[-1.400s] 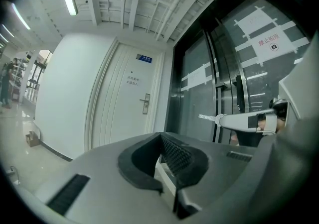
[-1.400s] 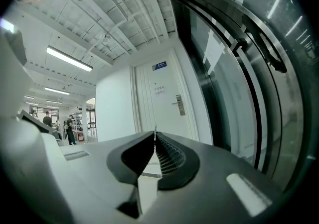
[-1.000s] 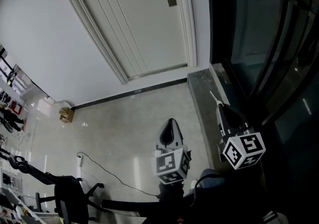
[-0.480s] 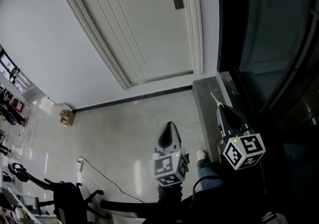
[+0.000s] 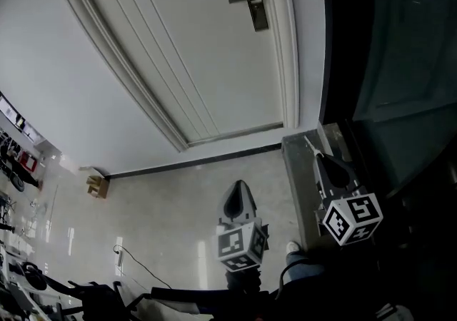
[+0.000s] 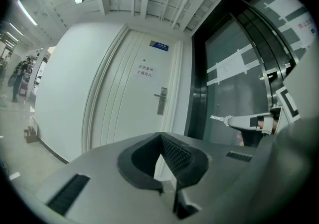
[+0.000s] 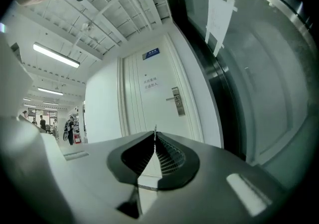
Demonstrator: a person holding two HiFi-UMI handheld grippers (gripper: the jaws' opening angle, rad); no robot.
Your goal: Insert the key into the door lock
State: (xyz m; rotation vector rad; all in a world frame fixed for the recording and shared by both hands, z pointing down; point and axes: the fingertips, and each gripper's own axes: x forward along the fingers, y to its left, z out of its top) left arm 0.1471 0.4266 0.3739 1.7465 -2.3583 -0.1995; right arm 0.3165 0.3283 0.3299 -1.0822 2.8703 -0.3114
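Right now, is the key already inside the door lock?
No: in the head view the key sticks out of the right gripper, far from the door lock.

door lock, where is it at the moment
In the head view the door lock is at the top, near the right edge of the white door, left of the dark glass wall and well ahead of the key in the right claw.

**Grey shells, chequered cubes, jeans and a white shoe**

Both grippers are pale grey shells tapering to a narrow nose, lined inside with black ridged pads (image 6: pixel 177 153). The right gripper (image 5: pixel 319 158) carries a white cube (image 5: pixel 351 218) printed with black square markers. Left of that cube, the left gripper (image 5: pixel 239 185) bears a matching cube (image 5: pixel 243 245). Between and below the two cubes show blue jeans (image 5: pixel 303 267) and a white shoe (image 5: pixel 293 247).
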